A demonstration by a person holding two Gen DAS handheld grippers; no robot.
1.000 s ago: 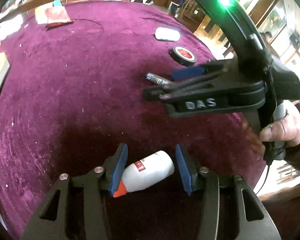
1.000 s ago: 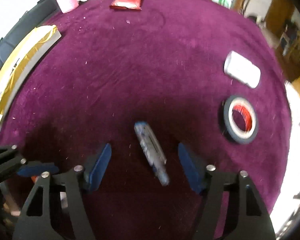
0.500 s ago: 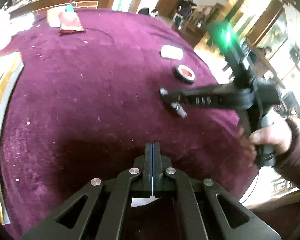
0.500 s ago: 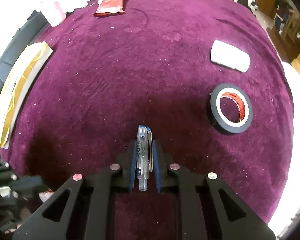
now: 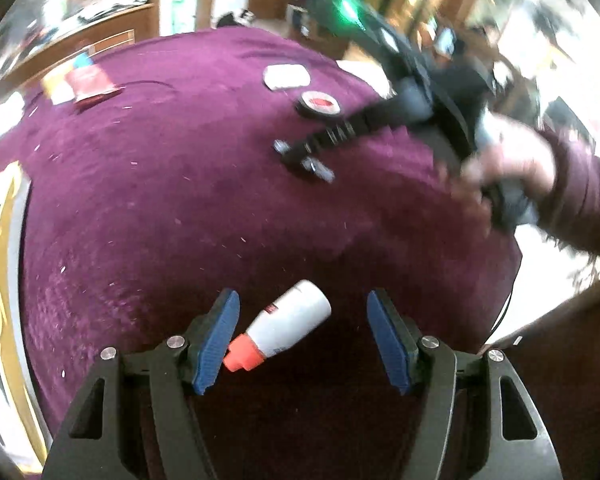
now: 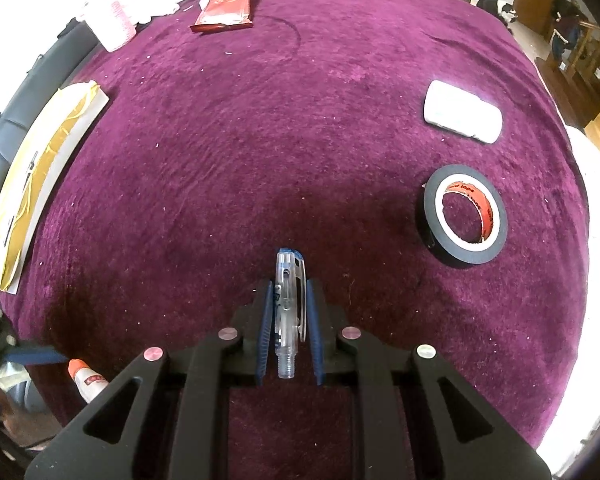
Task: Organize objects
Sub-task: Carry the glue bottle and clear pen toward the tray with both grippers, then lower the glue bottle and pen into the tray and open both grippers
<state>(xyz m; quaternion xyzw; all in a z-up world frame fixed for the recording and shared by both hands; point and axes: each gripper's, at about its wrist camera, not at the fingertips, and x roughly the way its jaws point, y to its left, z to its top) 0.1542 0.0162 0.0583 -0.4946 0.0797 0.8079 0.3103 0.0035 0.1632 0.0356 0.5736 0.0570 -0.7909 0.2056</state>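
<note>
Left claw (image 5: 302, 336): jaws opening, blue pads wide apart, nothing gripped. A small white bottle (image 5: 290, 320) with an orange cap (image 5: 242, 354) lies on the purple cloth (image 5: 160, 200) between the pads. Its cap looks to be just beside or touching the left-hand pad; its blunt end is clear of the right-hand one. The bottle's long axis runs on a slant across the gap, cap low and left, base up and right, so it sits neither square to the pads nor in line with them. Judged from this, a clean pinch would call for a roll of the wrist to bring the pads flat against the bottle's sides.

Right claw (image 6: 286, 328): jaws nearly closed on a clear pen (image 6: 287, 312), which lies lengthwise between the pads, threaded tip toward the camera and blue end poking out past the fingertips. In the left wrist view the same claw (image 5: 300, 156), held by a hand (image 5: 508, 172), hangs above mid-table, well apart from the bottle.

The bottle (image 6: 88, 380) lies at the near table edge, far nearer to the left claw. A roll of black tape (image 6: 464, 220) and a white block (image 6: 462, 112) lie to the right of the pen.
</note>
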